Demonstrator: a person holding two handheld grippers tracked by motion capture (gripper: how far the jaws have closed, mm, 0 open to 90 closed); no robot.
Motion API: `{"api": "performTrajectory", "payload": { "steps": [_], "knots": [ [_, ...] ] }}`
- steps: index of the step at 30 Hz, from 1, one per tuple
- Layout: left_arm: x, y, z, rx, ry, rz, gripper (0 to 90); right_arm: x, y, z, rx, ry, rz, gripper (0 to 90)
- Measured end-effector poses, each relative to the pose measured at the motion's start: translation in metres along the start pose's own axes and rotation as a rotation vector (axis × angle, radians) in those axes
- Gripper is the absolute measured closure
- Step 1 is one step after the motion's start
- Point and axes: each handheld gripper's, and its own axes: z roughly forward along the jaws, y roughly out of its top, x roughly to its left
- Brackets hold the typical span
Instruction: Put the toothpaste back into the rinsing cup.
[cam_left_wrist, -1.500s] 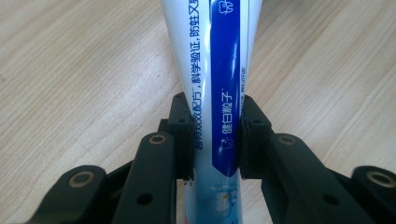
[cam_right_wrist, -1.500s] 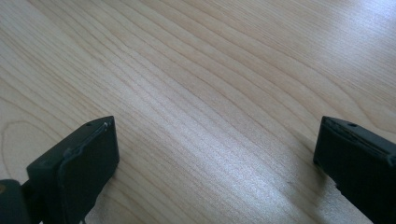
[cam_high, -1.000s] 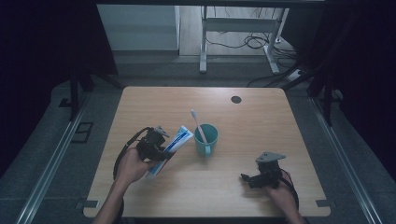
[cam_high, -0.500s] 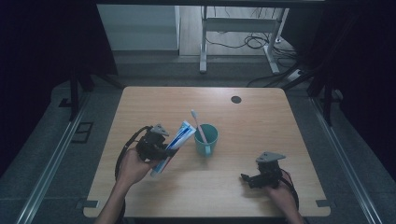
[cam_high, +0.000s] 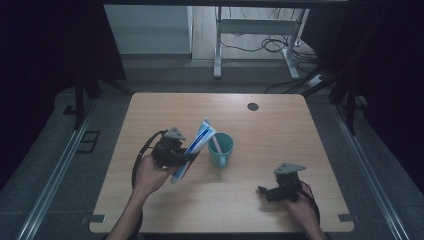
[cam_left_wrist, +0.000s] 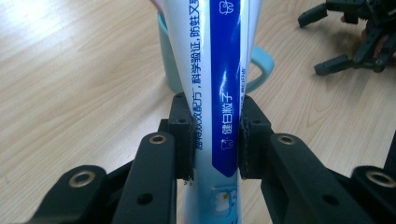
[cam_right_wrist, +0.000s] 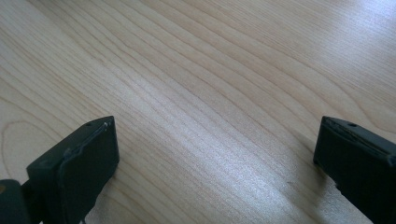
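Spanning the scene, the tabletop (cam_high: 150, 210) is pale wood-grain laminate, flat and smooth, with a small dark round plug (cam_high: 252, 106) near its far edge. A teal cup (cam_high: 220, 149) stands near the middle, a rigid, round plastic mug with a looped handle and something slim and pale leaning inside it. Just left of the cup, the left gripper (cam_high: 190, 156) holds a toothpaste tube (cam_high: 196, 147) raised off the wood and tilted, its upper end leaning toward the cup's rim. In the left gripper view the black fingers (cam_left_wrist: 183, 140) are clenched on the tube (cam_left_wrist: 219, 70) at its lower body, pads pressing both sides. The tube looks light and soft, a glossy blue-and-white printed skin that would dent and may slip if squeezed near the full middle; a hold low down where it flattens seems steadier and less likely to push paste out. The right gripper (cam_high: 272, 192) rests near the tabletop's front right corner, well apart from the cup, its fingers (cam_right_wrist: 79, 163) spread wide and released over bare wood.
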Motion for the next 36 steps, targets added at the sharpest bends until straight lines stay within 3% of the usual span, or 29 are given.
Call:
{"api": "performTrajectory", "payload": {
  "steps": [36],
  "knots": [
    [-0.014, 0.055, 0.023, -0.152, 0.019, 0.001, 71.7, 0.0, 0.0, 0.0, -0.001, 0.001, 0.001, 0.0]
  ]
}}
